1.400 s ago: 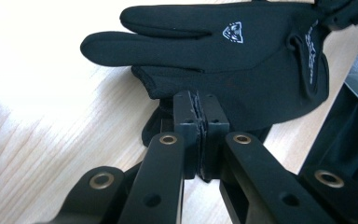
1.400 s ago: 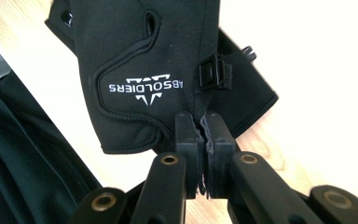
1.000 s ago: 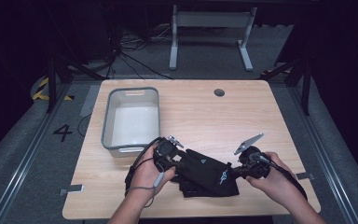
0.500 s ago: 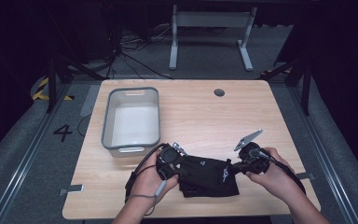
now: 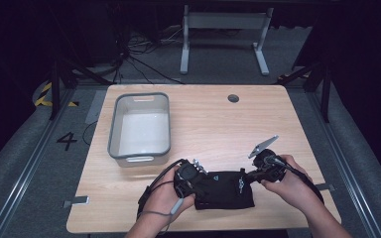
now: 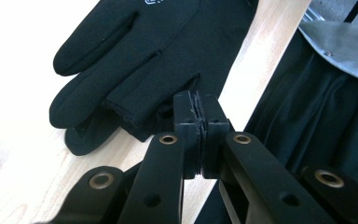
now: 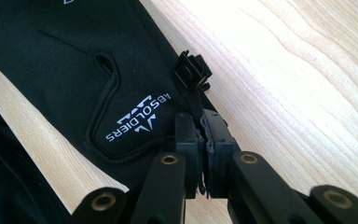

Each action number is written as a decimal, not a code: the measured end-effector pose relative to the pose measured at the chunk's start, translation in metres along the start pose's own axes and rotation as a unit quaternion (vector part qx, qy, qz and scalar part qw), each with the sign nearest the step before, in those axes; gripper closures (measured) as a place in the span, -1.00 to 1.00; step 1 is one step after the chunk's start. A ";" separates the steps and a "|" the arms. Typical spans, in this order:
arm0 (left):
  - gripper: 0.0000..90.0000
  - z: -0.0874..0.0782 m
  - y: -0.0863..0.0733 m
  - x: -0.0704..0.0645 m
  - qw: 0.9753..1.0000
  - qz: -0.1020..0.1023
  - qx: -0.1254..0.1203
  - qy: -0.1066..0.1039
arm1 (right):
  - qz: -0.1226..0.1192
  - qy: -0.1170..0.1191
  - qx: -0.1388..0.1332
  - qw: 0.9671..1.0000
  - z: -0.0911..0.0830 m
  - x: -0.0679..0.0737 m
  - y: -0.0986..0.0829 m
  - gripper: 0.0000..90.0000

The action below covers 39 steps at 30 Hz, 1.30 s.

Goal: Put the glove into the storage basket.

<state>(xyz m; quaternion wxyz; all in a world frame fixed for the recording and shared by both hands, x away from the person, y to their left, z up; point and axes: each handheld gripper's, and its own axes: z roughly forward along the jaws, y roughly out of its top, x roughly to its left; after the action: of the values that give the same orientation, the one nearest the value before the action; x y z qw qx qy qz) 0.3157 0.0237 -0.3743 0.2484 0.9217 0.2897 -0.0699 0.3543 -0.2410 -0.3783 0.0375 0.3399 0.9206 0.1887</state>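
A black glove (image 5: 223, 189) lies flat near the table's front edge, stretched between my two grippers. It carries white "ABSOLDIERS" lettering (image 7: 137, 119) by the cuff. My left gripper (image 5: 188, 174) sits at the glove's left end. In the left gripper view the left gripper (image 6: 198, 109) has its jaws pressed together on the black fabric at the tip of a glove finger (image 6: 135, 105). My right gripper (image 5: 264, 166) is at the glove's right end. The right gripper (image 7: 200, 126) is shut on the thin cuff strap just below its small black plastic clip (image 7: 192, 70).
A grey plastic bin (image 5: 139, 126) with nothing in it stands at the back left of the wooden table (image 5: 218, 124). A round cable hole (image 5: 233, 98) is near the far edge. Black cloth (image 6: 317, 121) hangs off the table's front edge.
The left gripper has moved down toward the front edge and slightly right. The glove, skewed earlier, now lies flatter and squarer between the two grippers. The right gripper has hardly moved.
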 end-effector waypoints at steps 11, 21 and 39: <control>0.97 0.014 0.001 0.002 0.999 0.002 0.033 -0.018 | 0.001 0.001 0.014 1.000 0.005 0.000 -0.001 0.93; 0.97 0.019 0.001 0.007 0.998 0.000 0.053 -0.021 | -0.001 0.007 0.029 1.000 0.005 0.004 -0.002 0.93; 0.57 0.009 -0.005 0.025 0.999 -0.038 0.019 -0.006 | 0.008 -0.037 -0.008 0.999 0.002 -0.006 -0.005 0.53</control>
<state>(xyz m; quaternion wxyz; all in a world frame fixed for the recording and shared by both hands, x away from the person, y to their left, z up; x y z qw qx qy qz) 0.3337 0.0348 -0.3910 0.2297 0.9142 0.3215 -0.0901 0.3560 -0.2474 -0.3822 0.0728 0.3533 0.9143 0.1840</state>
